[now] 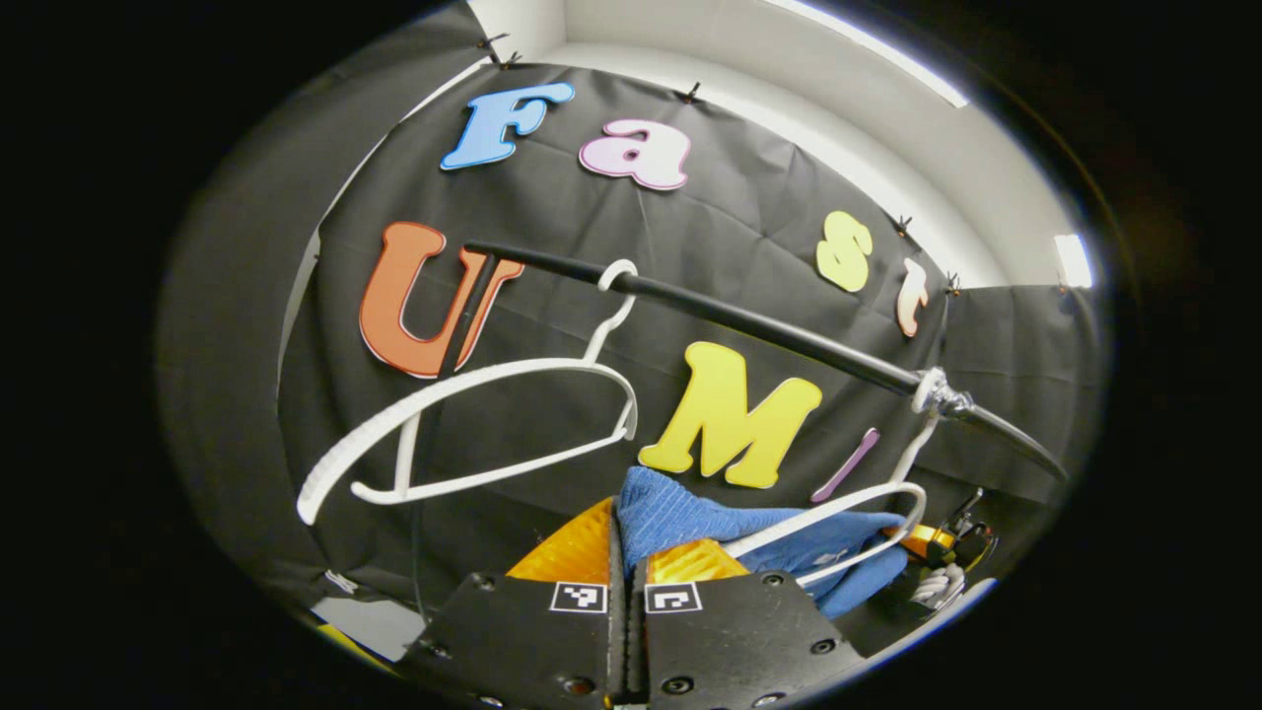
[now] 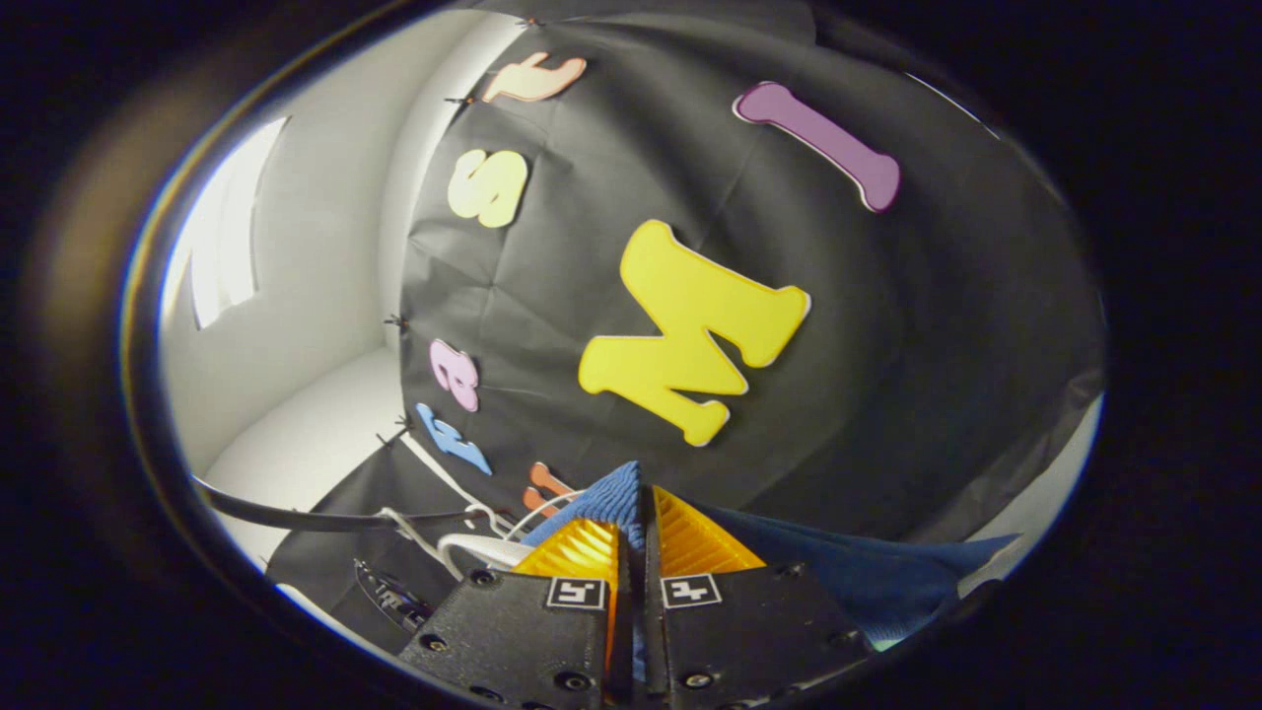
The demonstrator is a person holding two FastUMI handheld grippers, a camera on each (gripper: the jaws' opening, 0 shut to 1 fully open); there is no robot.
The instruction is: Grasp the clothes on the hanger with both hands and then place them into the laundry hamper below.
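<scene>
A blue garment (image 1: 690, 523) hangs on a white hanger (image 1: 868, 503) from a black rail (image 1: 749, 325). In the left gripper view my left gripper (image 1: 623, 537) is shut on a raised fold of that cloth. In the right gripper view my right gripper (image 2: 641, 518) is shut on another part of the blue garment (image 2: 868, 577), which sticks up between the fingers and trails off to the right. Farther off in the left gripper view, the other gripper (image 1: 937, 552) shows at the far end of the garment.
An empty white hanger (image 1: 473, 434) hangs on the rail left of the garment. The white hangers (image 2: 473, 542) and the black rail (image 2: 296, 515) also show low on the left in the right gripper view. White walls rise behind the cloth.
</scene>
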